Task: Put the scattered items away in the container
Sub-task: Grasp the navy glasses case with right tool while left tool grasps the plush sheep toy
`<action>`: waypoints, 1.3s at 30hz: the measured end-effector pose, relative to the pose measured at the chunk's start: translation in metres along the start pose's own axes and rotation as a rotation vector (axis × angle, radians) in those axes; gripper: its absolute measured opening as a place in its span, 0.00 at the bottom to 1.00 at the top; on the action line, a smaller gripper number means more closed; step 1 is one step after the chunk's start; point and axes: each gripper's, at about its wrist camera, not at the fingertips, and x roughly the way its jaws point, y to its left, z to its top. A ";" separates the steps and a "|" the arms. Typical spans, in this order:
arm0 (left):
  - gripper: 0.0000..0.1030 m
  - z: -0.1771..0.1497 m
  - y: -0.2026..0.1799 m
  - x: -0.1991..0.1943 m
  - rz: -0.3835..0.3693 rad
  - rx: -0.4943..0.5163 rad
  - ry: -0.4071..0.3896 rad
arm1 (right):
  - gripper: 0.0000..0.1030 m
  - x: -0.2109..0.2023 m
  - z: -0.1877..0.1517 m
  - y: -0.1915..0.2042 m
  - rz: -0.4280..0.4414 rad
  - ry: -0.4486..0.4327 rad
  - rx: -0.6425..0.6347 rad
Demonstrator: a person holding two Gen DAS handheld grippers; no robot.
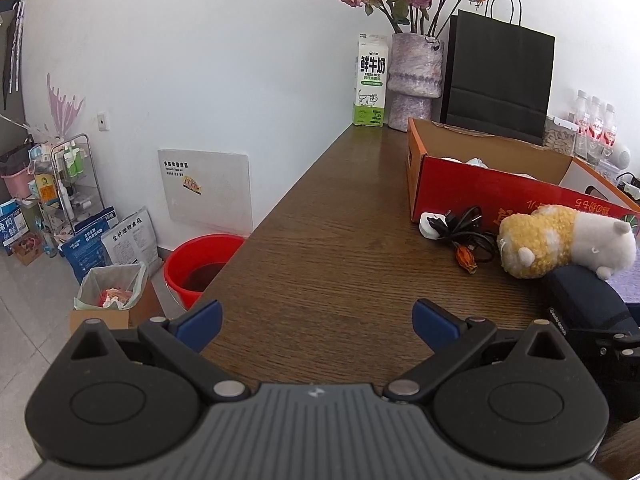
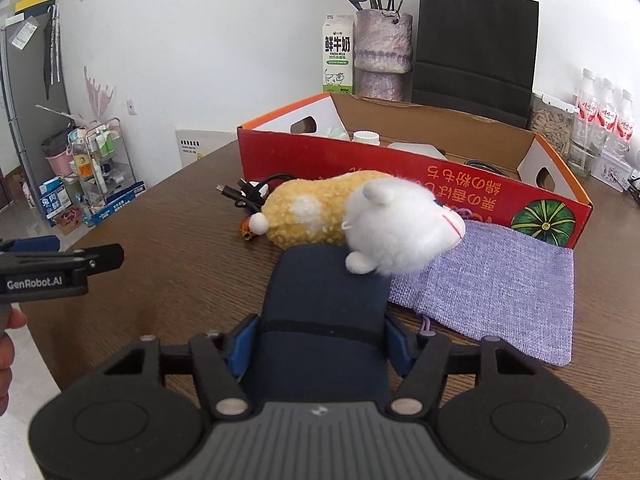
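**Two grippers: right clamped on navy pouch, left spread over bare table**

Right gripper: blue pads pressed against both sides of a navy pouch, which lies on the wooden table. Pouch's far end touches the plush toy; the toy's white head overlaps it.

Left gripper: fingers wide apart, nothing between them, over the table's left part, well apart from the items.

Plush toy lies on its side just in front of the red cardboard box. Black cable bundle with white plug sits left of the toy, against the box wall. Purple woven bag lies flat right of the pouch, touching the box front. Box already holds a white-capped bottle and other white items.
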 end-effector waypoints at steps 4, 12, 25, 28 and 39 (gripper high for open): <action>1.00 0.003 -0.004 -0.002 -0.002 0.006 -0.003 | 0.61 -0.016 -0.003 -0.003 0.036 -0.025 0.010; 1.00 0.014 -0.029 -0.005 -0.033 0.052 -0.015 | 0.61 -0.063 -0.002 -0.021 0.019 -0.124 0.029; 1.00 0.028 -0.107 -0.003 -0.154 0.196 -0.031 | 0.61 -0.081 -0.004 -0.092 -0.125 -0.194 0.148; 1.00 0.031 -0.121 -0.001 -0.178 0.225 -0.031 | 0.61 -0.078 -0.003 -0.104 -0.139 -0.201 0.163; 1.00 0.034 -0.164 0.030 -0.232 0.346 0.031 | 0.61 -0.064 -0.008 -0.130 -0.140 -0.183 0.193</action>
